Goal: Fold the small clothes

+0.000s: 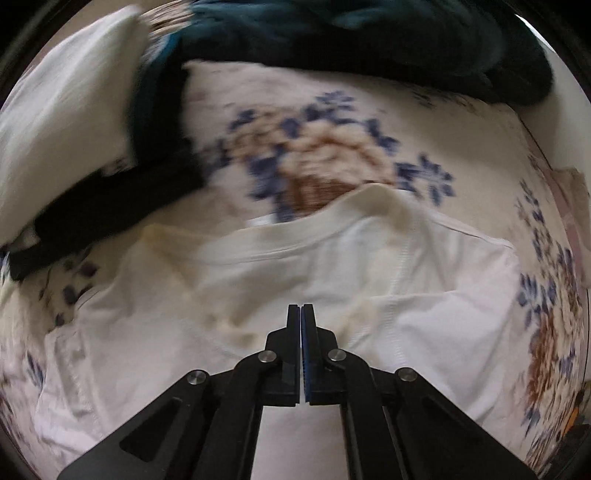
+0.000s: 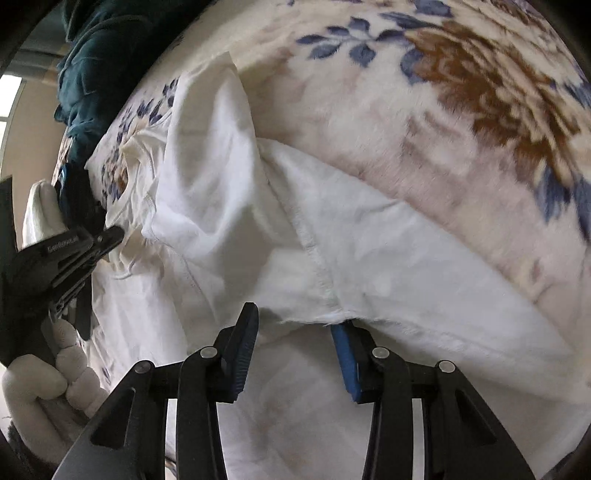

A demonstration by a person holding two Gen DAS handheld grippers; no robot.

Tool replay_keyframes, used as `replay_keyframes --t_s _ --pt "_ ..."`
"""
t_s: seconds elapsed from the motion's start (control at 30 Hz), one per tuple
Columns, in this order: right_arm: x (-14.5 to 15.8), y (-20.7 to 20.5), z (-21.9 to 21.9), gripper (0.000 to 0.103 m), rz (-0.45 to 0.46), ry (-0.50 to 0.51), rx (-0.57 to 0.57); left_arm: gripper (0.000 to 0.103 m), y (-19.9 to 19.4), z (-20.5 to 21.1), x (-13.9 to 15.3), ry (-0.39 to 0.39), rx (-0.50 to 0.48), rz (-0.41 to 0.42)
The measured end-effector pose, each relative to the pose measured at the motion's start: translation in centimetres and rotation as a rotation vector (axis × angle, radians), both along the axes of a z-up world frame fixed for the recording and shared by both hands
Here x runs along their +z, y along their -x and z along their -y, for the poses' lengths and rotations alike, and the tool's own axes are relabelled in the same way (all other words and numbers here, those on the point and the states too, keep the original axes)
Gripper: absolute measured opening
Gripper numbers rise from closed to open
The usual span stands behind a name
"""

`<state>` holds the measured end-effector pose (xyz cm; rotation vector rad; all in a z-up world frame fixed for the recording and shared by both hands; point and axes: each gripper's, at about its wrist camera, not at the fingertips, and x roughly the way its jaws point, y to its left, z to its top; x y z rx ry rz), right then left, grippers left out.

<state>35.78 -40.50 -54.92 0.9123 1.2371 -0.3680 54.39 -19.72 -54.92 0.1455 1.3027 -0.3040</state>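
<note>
A white T-shirt (image 1: 332, 258) lies spread on a floral blanket (image 1: 321, 147), with yellowish marks near its collar. My left gripper (image 1: 300, 310) is shut above the shirt's middle, with nothing visible between its pads. In the right wrist view the same shirt (image 2: 229, 192) lies rumpled, with a sleeve folded inward. My right gripper (image 2: 295, 317) is open. A hem edge of the shirt lies across the tip of its right finger (image 2: 345, 354). The left gripper (image 2: 107, 236) shows at the far left, held by a white-gloved hand.
A dark teal garment (image 1: 369, 33) is heaped at the back of the blanket. A black garment (image 1: 110, 206) lies at the left beside a white pillow (image 1: 62, 110). The floral blanket (image 2: 461, 110) extends to the right of the shirt.
</note>
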Motion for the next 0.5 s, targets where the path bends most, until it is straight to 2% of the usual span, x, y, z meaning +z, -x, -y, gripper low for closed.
replay_keyframes --t_s 0.03,0.1,0.2,0.3,0.4,0.5 --pt "0.2 0.2 0.3 0.043 -0.004 0.016 0.013 0.0 -0.1 -0.6 0.2 0.021 0.015 -0.016" --pt "0.3 0.0 0.6 0.043 -0.006 0.04 0.055 0.001 -0.4 -1.7 -0.1 0.155 0.04 -0.097" --pt "0.4 -0.2 0.8 0.043 -0.008 0.061 0.081 0.005 -0.6 -1.2 -0.8 0.308 0.028 -0.193" --pt "0.5 -0.2 1.3 0.043 -0.012 0.085 0.092 0.017 -0.9 0.7 -2.8 0.304 0.021 -0.244" --pt "0.5 -0.2 1.7 0.043 -0.019 0.091 0.087 0.017 -0.7 2.5 -4.7 0.318 0.027 -0.285" --pt "0.6 0.0 2.0 0.043 -0.023 0.097 0.076 0.017 0.1 2.3 -3.8 0.308 0.035 -0.286"
